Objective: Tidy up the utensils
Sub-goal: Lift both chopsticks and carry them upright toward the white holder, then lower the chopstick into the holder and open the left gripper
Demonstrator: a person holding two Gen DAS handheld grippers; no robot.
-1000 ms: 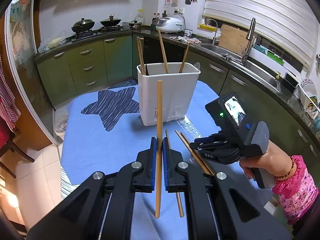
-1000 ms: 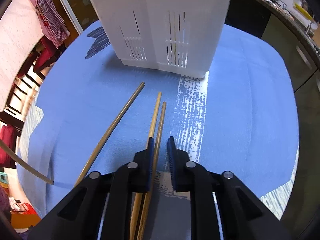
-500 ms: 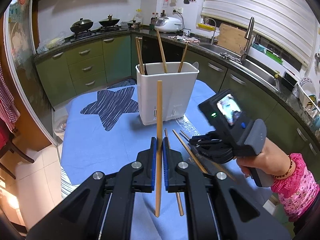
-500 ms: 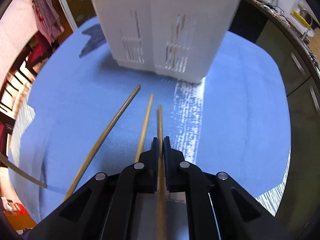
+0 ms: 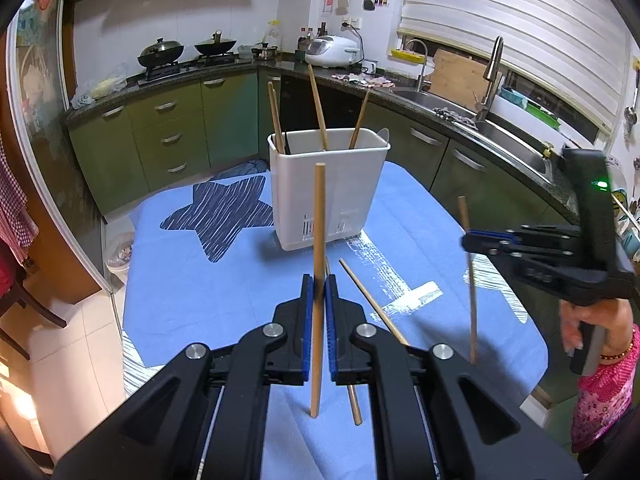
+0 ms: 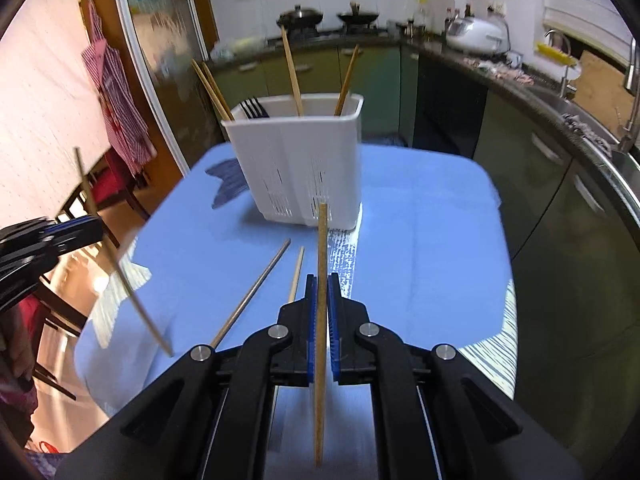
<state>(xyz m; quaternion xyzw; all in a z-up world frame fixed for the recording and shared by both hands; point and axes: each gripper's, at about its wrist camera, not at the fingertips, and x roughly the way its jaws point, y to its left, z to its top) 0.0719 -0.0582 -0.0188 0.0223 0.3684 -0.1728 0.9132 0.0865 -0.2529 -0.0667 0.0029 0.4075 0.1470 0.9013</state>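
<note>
My left gripper [image 5: 319, 280] is shut on a wooden chopstick [image 5: 319, 216] that stands upright in front of the white utensil holder [image 5: 328, 192]. Several chopsticks and a black fork lean inside the holder [image 6: 296, 168]. My right gripper [image 6: 321, 278] is shut on a second chopstick [image 6: 322, 240], held off the blue cloth and pointing at the holder. The left wrist view shows the right gripper [image 5: 466, 240] at the far right with its stick hanging. The left gripper [image 6: 98, 226] shows at the left edge of the right wrist view. Two loose chopsticks [image 6: 256, 288] lie on the cloth.
The blue cloth with a dark star [image 5: 224, 216] covers a small table. Green cabinets, a sink [image 5: 504, 148] and a stove with woks [image 5: 160, 50] run behind and to the right. A hand in a pink sleeve [image 5: 600, 376] holds the right gripper. Chairs [image 6: 120, 196] stand to the left.
My right gripper shut on a chopstick on the cloth and lifted it, tilting up until the holder's top came into view. The left gripper kept still with its stick.
</note>
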